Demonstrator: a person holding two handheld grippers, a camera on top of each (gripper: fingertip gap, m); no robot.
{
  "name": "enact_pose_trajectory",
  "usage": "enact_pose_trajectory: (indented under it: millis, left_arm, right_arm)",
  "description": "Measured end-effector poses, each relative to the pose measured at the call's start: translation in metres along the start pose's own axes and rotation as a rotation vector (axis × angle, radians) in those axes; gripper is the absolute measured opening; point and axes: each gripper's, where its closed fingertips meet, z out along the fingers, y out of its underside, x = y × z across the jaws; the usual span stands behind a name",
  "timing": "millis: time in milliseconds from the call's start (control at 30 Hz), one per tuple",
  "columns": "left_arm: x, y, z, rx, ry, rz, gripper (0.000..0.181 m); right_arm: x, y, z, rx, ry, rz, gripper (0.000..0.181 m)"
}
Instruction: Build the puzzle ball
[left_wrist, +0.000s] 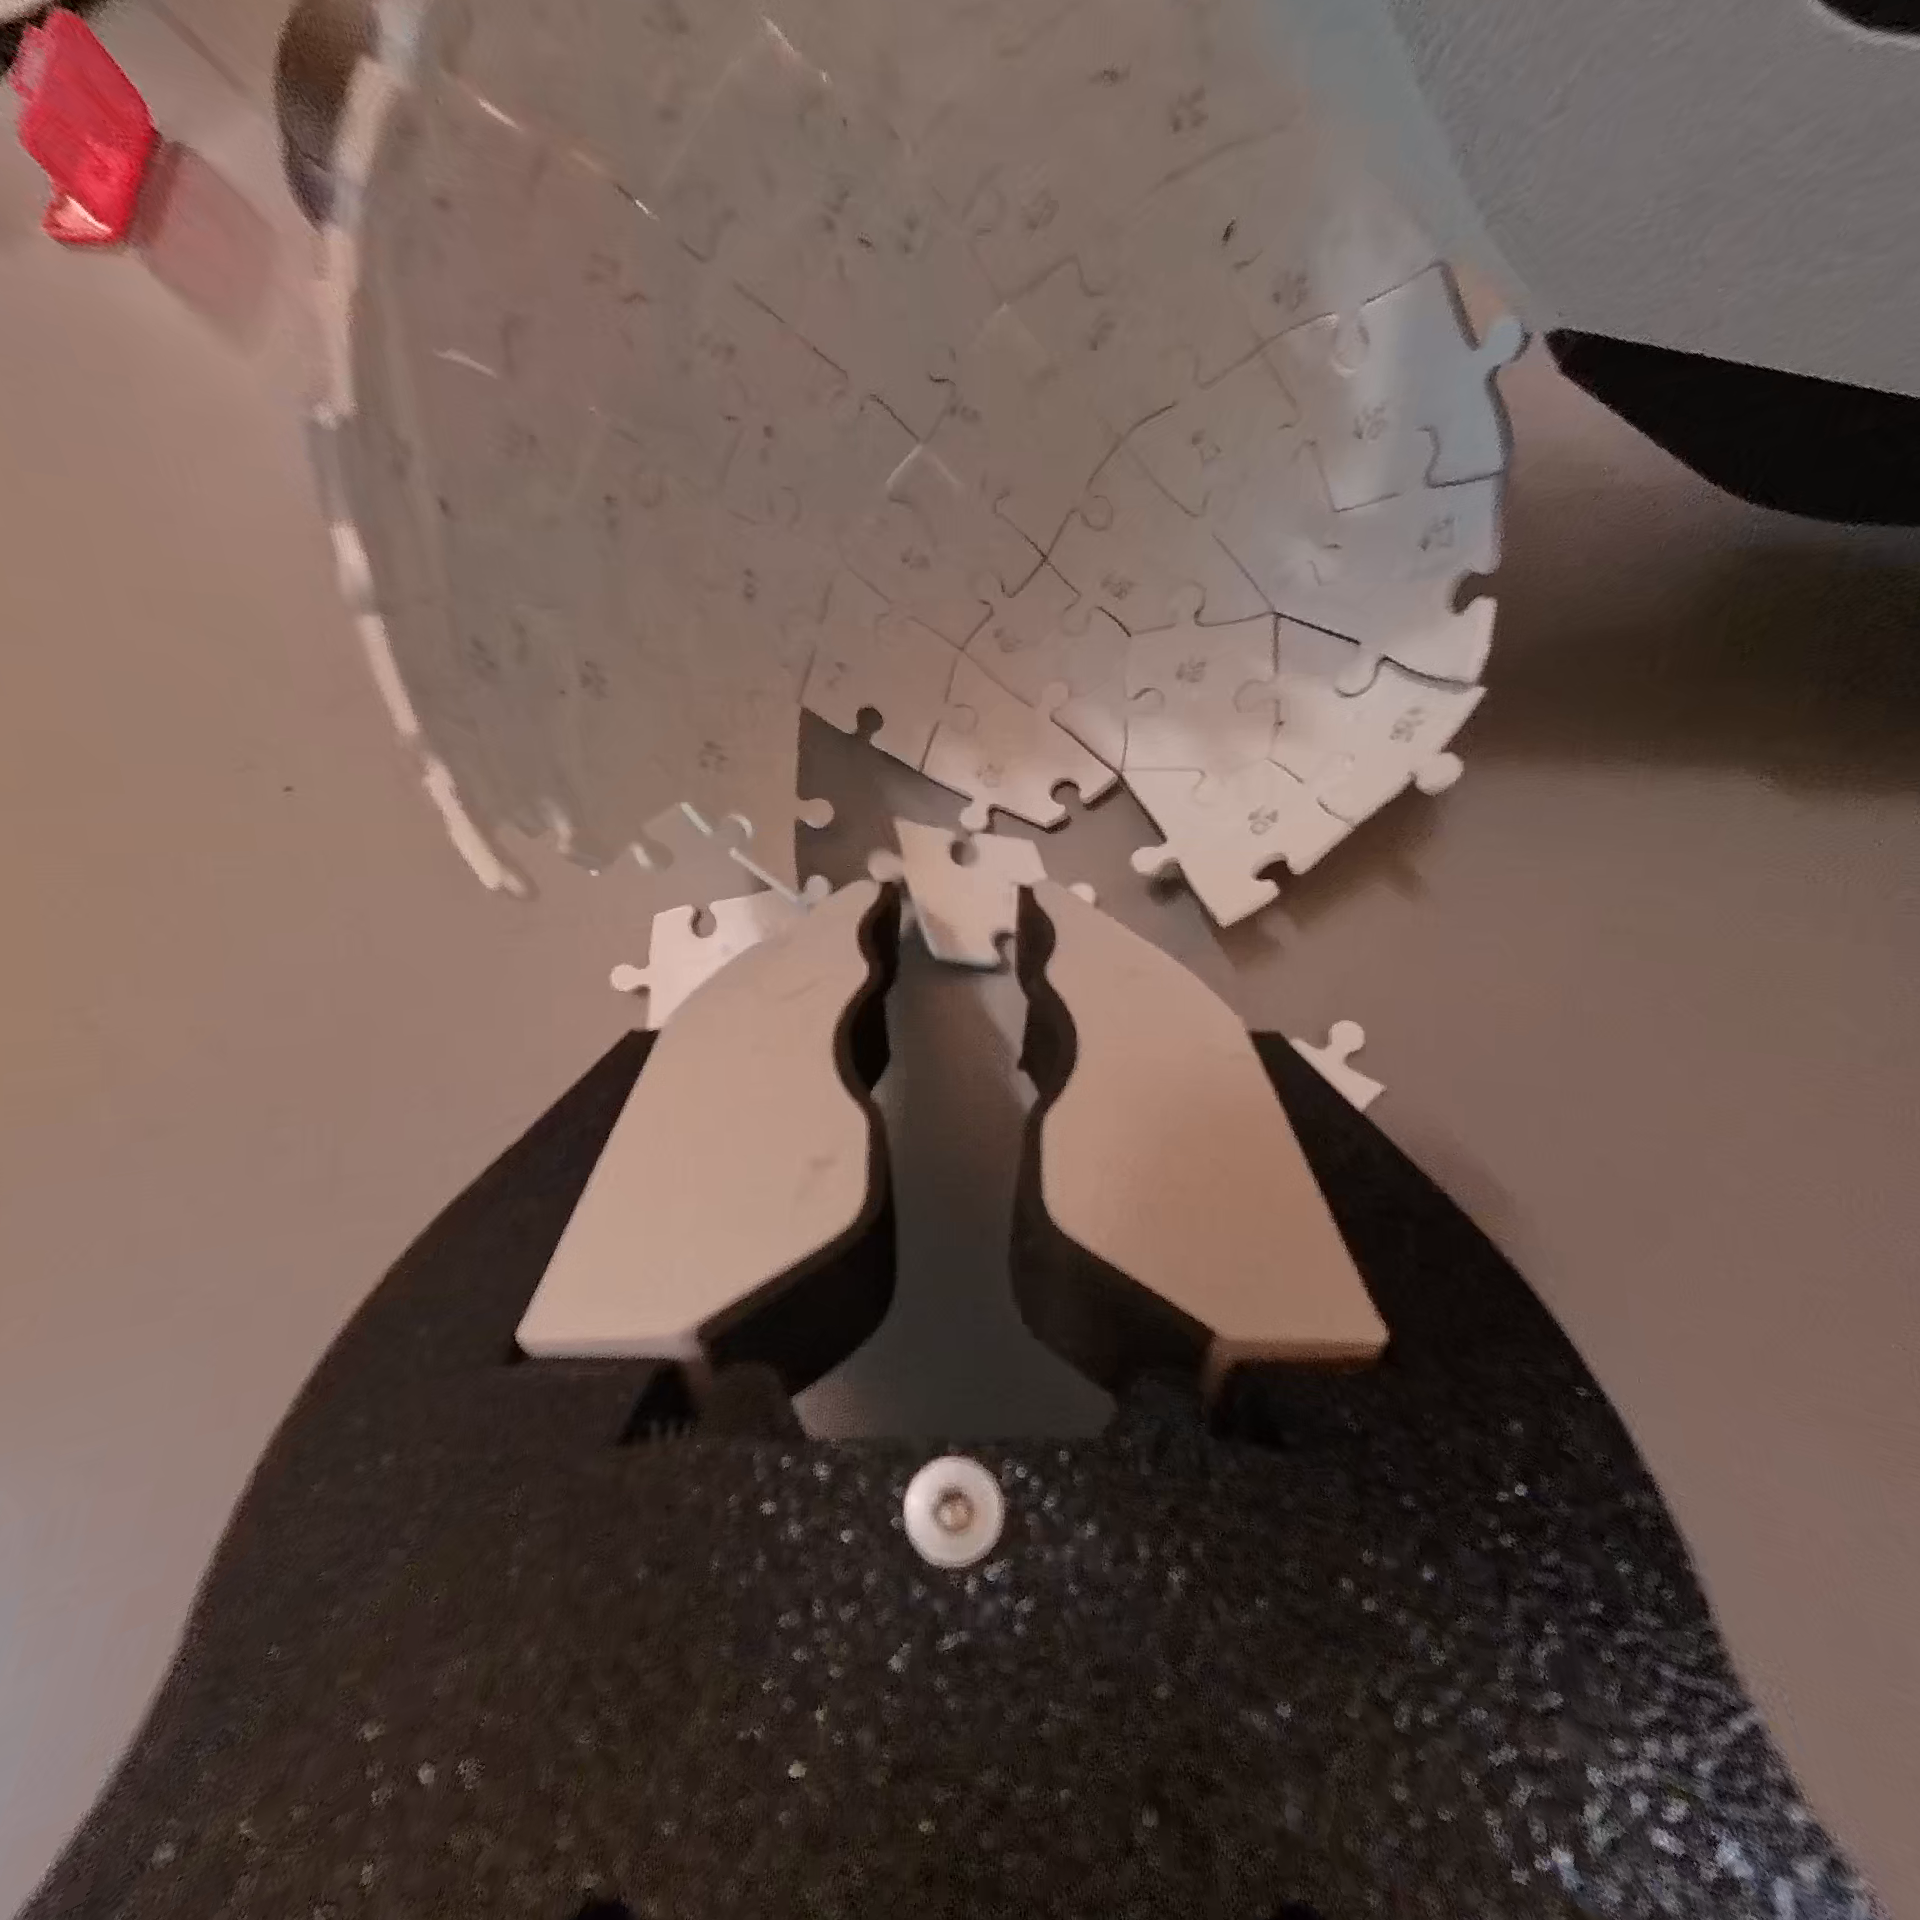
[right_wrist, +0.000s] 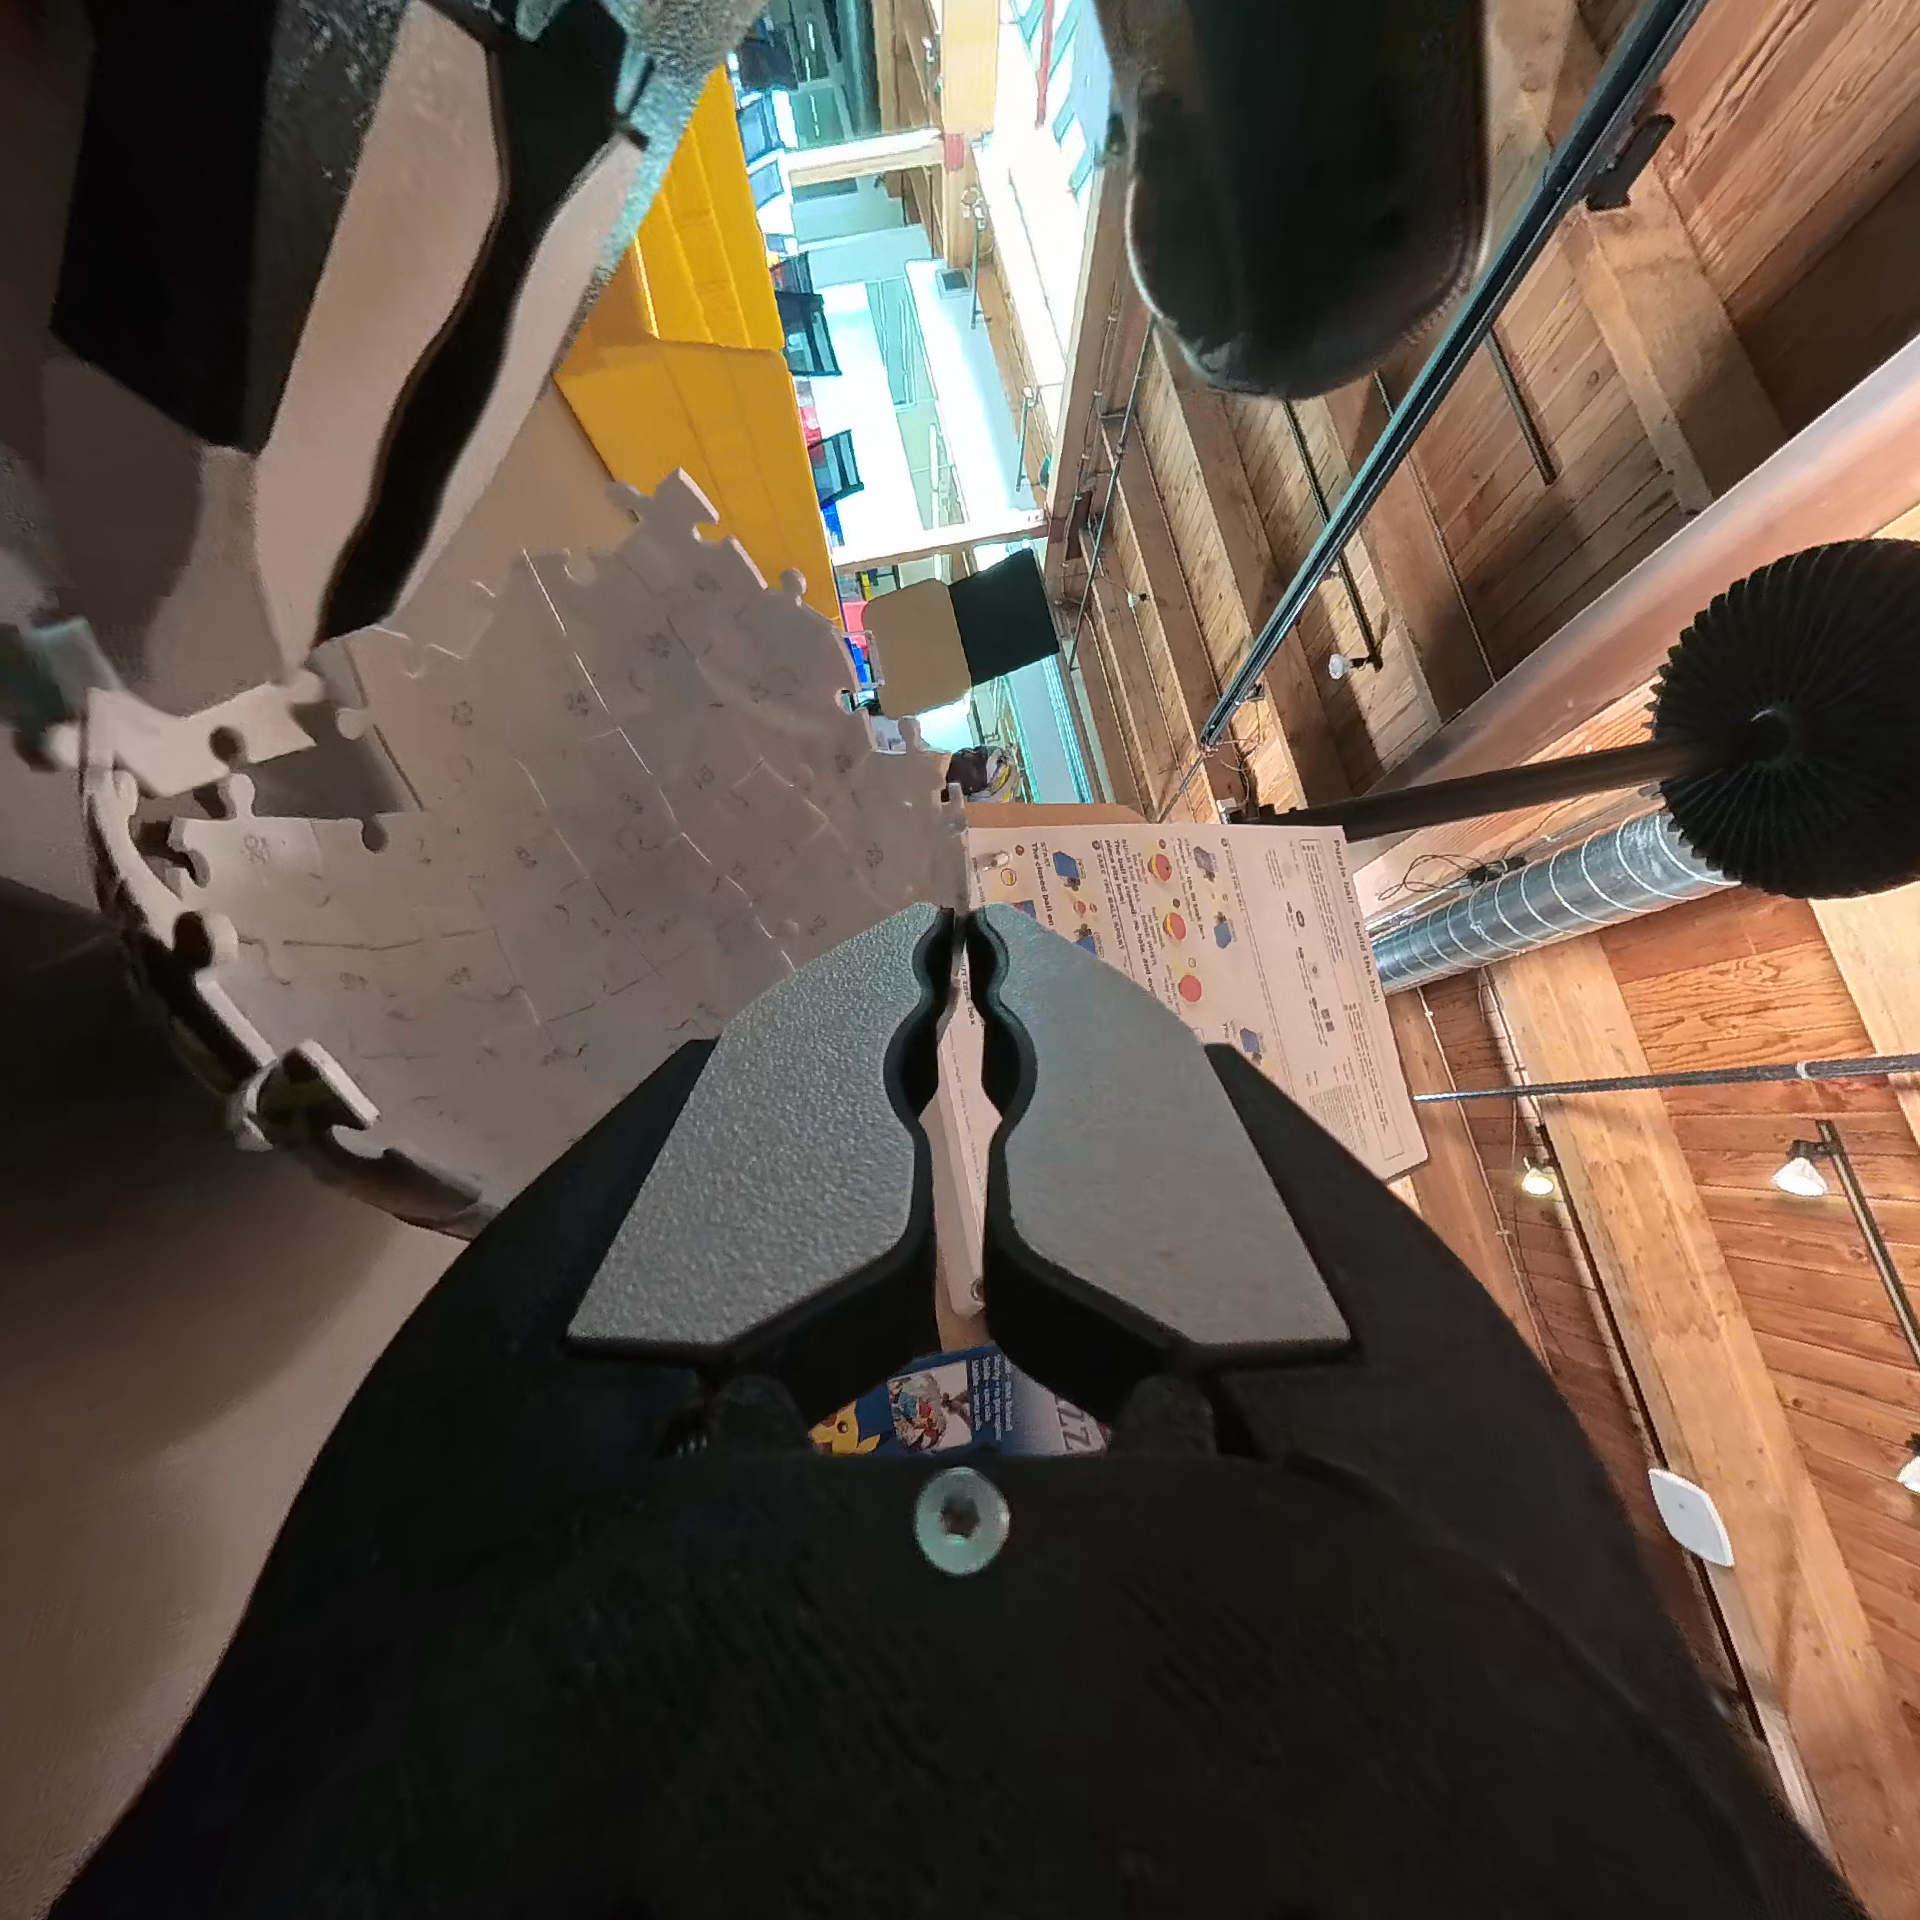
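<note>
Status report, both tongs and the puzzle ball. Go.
Left tongs open around a loose piece. Right tongs shut on half-built shell's rim. Nothing blocking.

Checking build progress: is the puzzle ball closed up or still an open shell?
Open shell. The puzzle ball shows its pale inner side and a jagged free edge; a loose piece sits at the left gripper.

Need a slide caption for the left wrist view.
Left hand-held gripper closing on a loose white puzzle piece beneath the open gap in the half-built white puzzle-ball shell, above a tan table.
</note>
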Motion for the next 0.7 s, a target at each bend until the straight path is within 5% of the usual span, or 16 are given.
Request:
enact_pose_trajectory:
  millis: [700]
  left_arm:
    - [0.006, 0.011, -0.001, -0.095, 0.07, 0.009, 0.04]
  right_arm:
    - [0.0, 0.0, 0.0, 0.003, -0.001, 0.01, 0.002]
